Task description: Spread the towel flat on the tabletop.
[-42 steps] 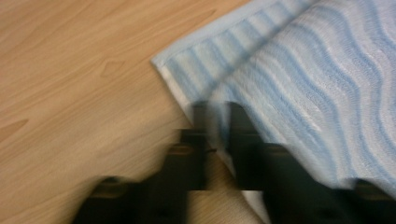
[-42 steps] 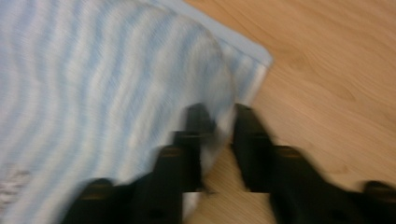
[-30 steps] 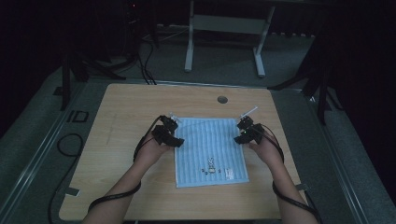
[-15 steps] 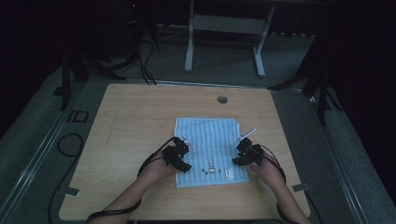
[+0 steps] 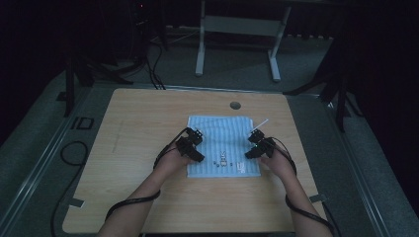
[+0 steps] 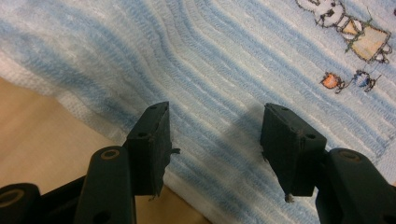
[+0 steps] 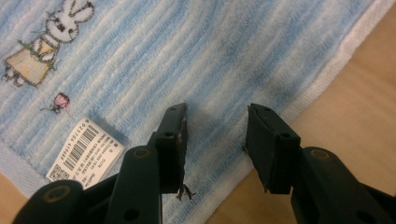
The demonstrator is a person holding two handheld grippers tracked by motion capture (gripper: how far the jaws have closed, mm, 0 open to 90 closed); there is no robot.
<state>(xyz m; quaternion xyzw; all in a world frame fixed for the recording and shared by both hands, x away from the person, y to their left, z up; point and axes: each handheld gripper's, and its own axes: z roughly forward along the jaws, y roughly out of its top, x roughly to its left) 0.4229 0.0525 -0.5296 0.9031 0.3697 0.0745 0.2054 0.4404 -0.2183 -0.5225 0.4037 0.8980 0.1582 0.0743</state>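
A light blue striped towel [image 5: 222, 140] lies flat in the middle of the wooden table [image 5: 138, 123], with a small embroidered rabbit [image 6: 345, 23] and a white barcode label [image 7: 86, 151] near its front edge. My left gripper [image 5: 191, 147] sits at the towel's left edge. Its jaws [image 6: 215, 123] are open just above the cloth [image 6: 224, 60], close to the hem. My right gripper [image 5: 257, 145] sits at the towel's right edge, and its jaws [image 7: 215, 114] are open too, low over the cloth [image 7: 187, 46] beside the hem. Nothing is between either pair of pads.
A round cable hole [image 5: 235, 105] sits in the table beyond the towel. A white stand [image 5: 237, 29] is on the floor behind the table. Black cables [image 5: 128, 202] trail from the grippers over the table's front. Bare wood [image 7: 359, 102] lies right of the towel.
Both hands left the towel's far corners, came nearer along its side edges, and dropped close to the cloth. The jaws stayed open.
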